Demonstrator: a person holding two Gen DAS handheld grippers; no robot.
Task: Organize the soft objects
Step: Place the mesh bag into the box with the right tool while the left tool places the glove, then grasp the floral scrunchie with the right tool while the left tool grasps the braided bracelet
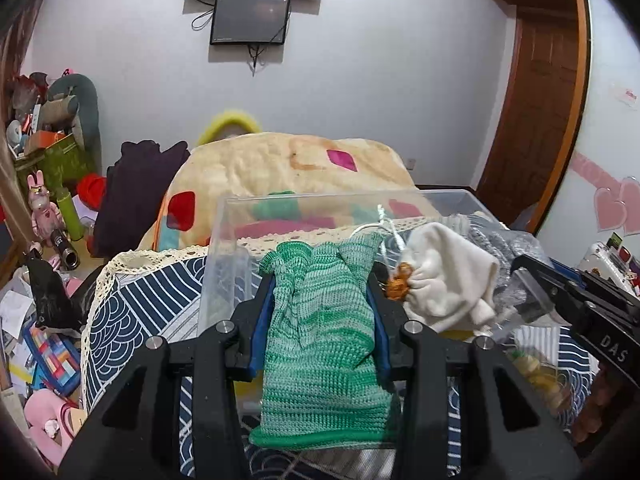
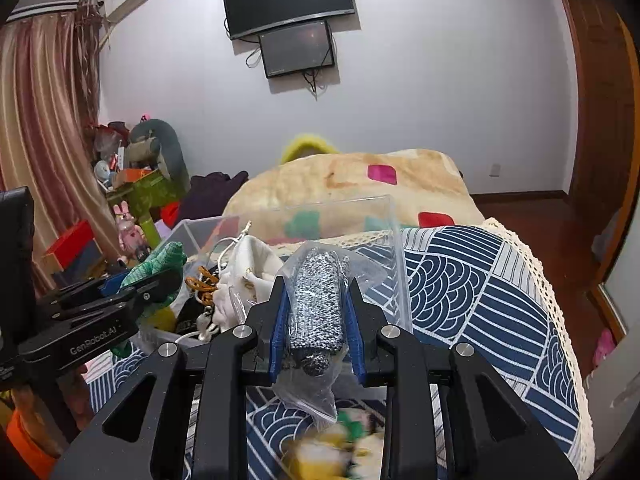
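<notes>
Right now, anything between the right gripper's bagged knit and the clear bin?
Nothing solid. The right gripper holds the bagged knit at the bin's near edge. Inside lie a white cloth and the green knit held by the left gripper, crowding the left side.

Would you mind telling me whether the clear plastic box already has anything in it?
Not empty. The clear box holds a cream cloth item; the green knit and bagged grey knit are in the grippers, above its near edge.

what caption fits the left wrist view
Left hand-held gripper clamps a green knit piece beside a clear bin.
</notes>
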